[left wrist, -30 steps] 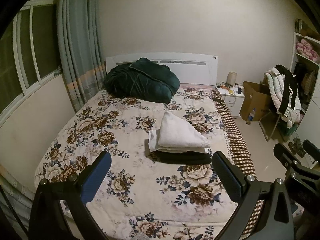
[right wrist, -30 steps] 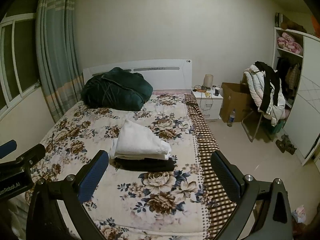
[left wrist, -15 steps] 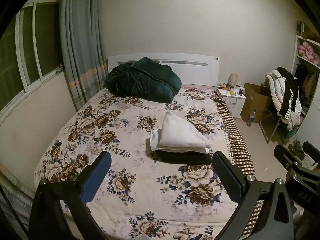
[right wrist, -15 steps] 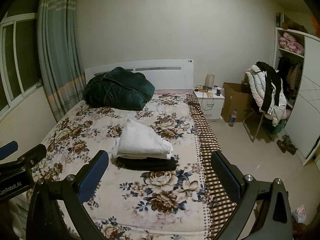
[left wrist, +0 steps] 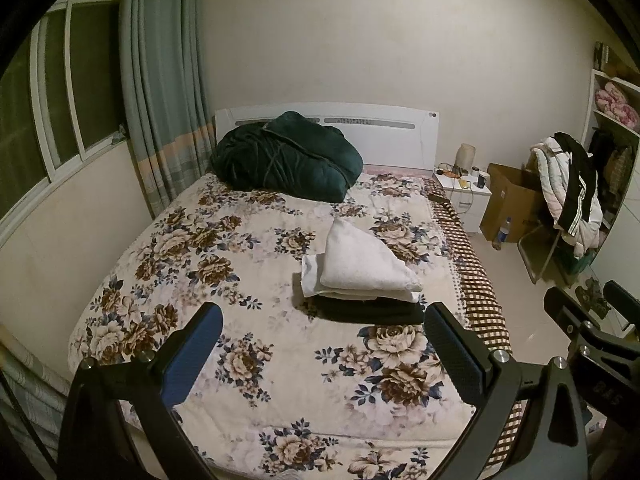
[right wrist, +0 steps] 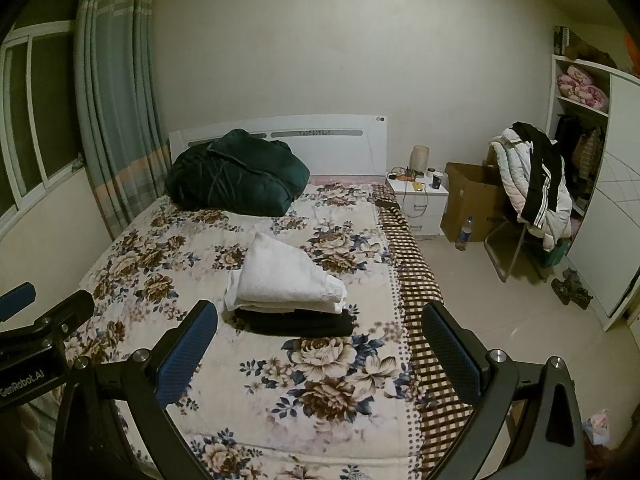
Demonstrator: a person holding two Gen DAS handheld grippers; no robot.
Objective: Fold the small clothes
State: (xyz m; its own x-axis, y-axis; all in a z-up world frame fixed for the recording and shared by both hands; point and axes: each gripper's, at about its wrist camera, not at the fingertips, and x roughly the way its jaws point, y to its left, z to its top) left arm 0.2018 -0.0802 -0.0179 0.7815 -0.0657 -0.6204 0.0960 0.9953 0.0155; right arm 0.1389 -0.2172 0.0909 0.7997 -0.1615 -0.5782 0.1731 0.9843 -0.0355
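A stack of folded clothes rests on the floral bed (left wrist: 192,280) (right wrist: 132,264): white folded pieces (left wrist: 360,266) (right wrist: 282,278) on top of a black folded garment (left wrist: 368,311) (right wrist: 296,323). My left gripper (left wrist: 324,344) is open and held back from the stack, above the foot of the bed, with nothing between its fingers. My right gripper (right wrist: 320,344) is open too, empty, and also short of the stack. The right gripper's fingertips (left wrist: 560,304) show at the right edge of the left wrist view, and the left gripper's fingers (right wrist: 52,312) at the left edge of the right wrist view.
A dark green duvet (left wrist: 284,158) (right wrist: 236,174) is bundled at the headboard. Right of the bed stand a white nightstand (right wrist: 418,200), a cardboard box (right wrist: 468,200), a bottle (right wrist: 463,234) and a chair heaped with jackets (right wrist: 536,184). Window and curtain (left wrist: 160,80) are on the left.
Both grippers have drifted slightly back and up, so the bed sits a little lower in view. The stack has not moved and both grippers stay open.
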